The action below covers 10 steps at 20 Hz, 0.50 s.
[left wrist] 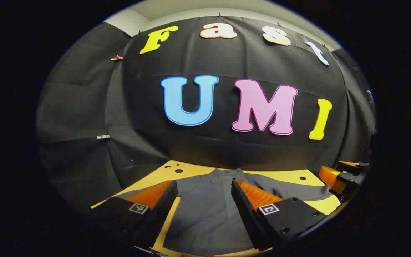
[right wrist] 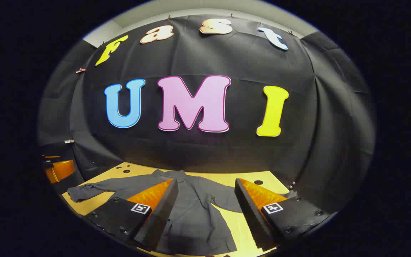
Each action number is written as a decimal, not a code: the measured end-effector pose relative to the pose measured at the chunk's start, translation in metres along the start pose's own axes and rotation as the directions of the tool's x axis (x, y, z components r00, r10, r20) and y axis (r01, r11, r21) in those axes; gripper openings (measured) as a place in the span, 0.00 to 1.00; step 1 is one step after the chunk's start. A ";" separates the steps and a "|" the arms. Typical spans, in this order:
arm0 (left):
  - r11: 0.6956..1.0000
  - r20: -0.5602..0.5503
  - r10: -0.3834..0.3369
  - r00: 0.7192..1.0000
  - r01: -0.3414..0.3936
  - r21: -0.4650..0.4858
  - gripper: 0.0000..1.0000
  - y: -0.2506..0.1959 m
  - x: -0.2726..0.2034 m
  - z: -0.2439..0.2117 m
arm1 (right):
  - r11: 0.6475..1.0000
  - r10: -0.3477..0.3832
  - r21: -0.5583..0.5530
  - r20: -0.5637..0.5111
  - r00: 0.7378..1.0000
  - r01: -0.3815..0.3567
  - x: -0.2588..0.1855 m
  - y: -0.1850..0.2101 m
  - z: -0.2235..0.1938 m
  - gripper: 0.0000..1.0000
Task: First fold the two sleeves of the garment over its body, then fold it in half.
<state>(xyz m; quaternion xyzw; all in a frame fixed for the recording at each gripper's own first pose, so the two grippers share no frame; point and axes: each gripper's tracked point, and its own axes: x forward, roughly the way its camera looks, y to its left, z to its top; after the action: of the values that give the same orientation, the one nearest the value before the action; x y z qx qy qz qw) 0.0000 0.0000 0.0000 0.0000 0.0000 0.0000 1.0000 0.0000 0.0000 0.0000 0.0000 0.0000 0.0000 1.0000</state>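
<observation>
The table [right wrist: 262, 176] is yellow and carries the shirt [right wrist: 191, 210], a grey collared garment spread flat with its collar toward the booth wall, so both sleeves lie reachable from the near edge. The body runs down the middle toward the camera. In the right gripper view one sleeve [right wrist: 95, 189] stretches out flat to the left, and the other sleeve [right wrist: 227, 201] reaches rightward behind the right finger; neither is folded over the body yet, so the task looks to be at its start.

The left gripper [left wrist: 203, 207] hangs above the shirt's body with its jaws wide apart and nothing between them. The right gripper [right wrist: 205, 210] hovers likewise over the shirt, jaws spread wide and empty. Each seems held high and open to line up on a sleeve before going down.

At the right edge of the left gripper view the right gripper appears again, orange and black.
</observation>
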 end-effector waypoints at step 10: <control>1.000 -0.095 -0.019 0.995 0.019 0.002 0.96 0.006 0.021 -0.040 | 0.999 -0.016 -0.031 -0.031 0.999 0.015 -0.004 -0.007 -0.012 0.98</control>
<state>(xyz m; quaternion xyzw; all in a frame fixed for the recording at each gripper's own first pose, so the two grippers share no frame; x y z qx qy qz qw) 0.0208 0.0062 -0.0398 0.0013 0.0474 -0.0096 0.9988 -0.0041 -0.0070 -0.0120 -0.0153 0.0155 -0.0078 0.9997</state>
